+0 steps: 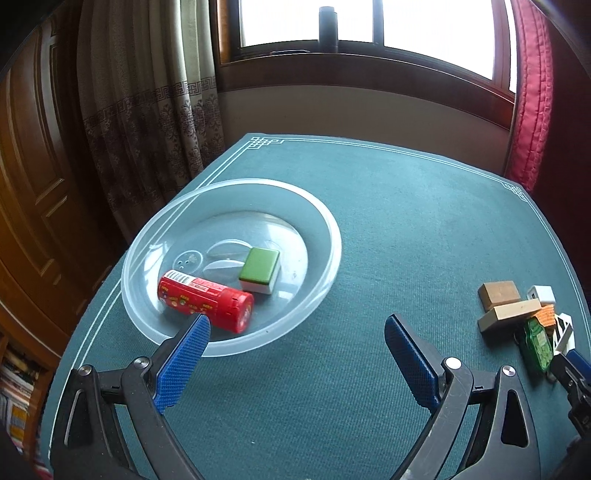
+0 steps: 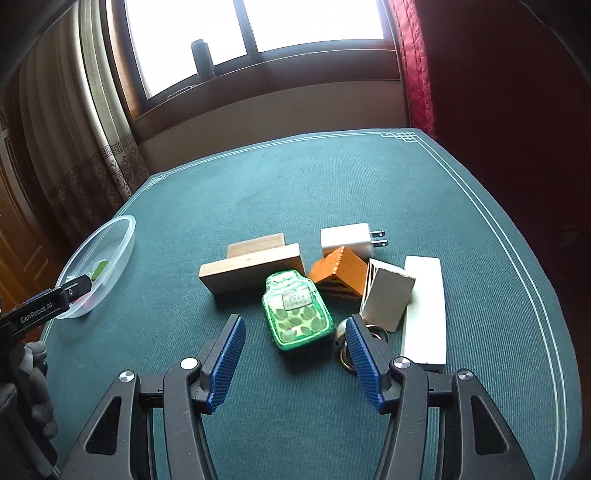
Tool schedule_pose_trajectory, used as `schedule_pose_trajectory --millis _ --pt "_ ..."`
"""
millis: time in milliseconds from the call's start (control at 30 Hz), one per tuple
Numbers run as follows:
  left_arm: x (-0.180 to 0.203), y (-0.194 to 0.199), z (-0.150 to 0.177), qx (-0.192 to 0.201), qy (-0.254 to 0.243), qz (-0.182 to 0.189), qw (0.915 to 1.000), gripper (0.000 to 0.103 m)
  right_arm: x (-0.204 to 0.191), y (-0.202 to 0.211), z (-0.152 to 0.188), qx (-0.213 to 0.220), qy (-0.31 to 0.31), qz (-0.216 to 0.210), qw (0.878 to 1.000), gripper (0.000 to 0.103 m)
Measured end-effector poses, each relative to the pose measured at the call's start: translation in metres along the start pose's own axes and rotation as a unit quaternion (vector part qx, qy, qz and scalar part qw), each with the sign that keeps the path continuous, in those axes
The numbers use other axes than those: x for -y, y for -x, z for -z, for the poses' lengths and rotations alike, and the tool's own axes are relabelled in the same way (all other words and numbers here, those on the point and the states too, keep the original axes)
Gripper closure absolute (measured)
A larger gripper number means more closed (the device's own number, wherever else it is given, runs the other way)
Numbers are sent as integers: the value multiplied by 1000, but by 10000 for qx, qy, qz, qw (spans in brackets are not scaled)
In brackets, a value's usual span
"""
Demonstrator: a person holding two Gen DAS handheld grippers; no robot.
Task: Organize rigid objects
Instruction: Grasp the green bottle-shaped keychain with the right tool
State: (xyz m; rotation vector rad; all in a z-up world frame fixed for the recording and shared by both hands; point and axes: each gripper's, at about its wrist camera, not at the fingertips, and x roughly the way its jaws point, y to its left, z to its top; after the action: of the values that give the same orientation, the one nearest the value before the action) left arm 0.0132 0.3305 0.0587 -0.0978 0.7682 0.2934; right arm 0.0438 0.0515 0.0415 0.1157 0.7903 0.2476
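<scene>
Near the table's (image 2: 369, 177) left edge, the clear bowl (image 1: 325, 229) holds a red canister (image 1: 207, 304) and green tile (image 1: 258, 269). The green tin (image 2: 295, 314) lies mid-table, wooden blocks (image 2: 255, 269) touching behind, a metal ring (image 2: 345, 350) beside. Both left gripper (image 1: 295, 362) and right gripper (image 2: 295, 365) hover with fingers apart, empty.

Backlit daylight, strong fisheye bend

We see the window (image 1: 365, 22) blown out white, soft shadows on the counter (image 2: 332, 177), sharp focus, and dark, curved corners.
</scene>
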Motion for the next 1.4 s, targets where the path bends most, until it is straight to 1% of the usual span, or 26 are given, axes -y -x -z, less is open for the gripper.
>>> schedule_pose_trajectory --millis 167,333,600,767,967,1167,1200,1300,1400 --pt "19 1 4 -75 -197 126 9997 7 5 0 0 37 -59 -135 9999 43" --pt "28 0 6 -125 -285 180 9994 7 0 -6 -4 32 148 -216 9997 43" --pt "30 -3 8 -210 -298 228 9991 7 0 -26 -11 -161 288 -217 9992 43" --pt "30 -8 11 -265 -331 270 9987 7 1 -36 -11 -298 316 -242 9988 43" --pt "30 -12 12 -310 -354 282 9985 7 -2 -42 -9 -437 494 -250 9975 43" --pt "31 -14 13 -341 -370 284 9983 7 -10 -45 -7 -460 801 -88 9957 45" --pt "31 -14 13 -344 -373 286 9983 7 -12 -46 -7 -457 862 -17 9952 46" --pt "31 -13 14 -341 -405 299 9981 7 -17 -47 -6 -453 1034 155 9935 54" --pt "31 -12 14 -328 -435 303 9981 7 -18 -45 -4 -439 1100 190 9928 55"
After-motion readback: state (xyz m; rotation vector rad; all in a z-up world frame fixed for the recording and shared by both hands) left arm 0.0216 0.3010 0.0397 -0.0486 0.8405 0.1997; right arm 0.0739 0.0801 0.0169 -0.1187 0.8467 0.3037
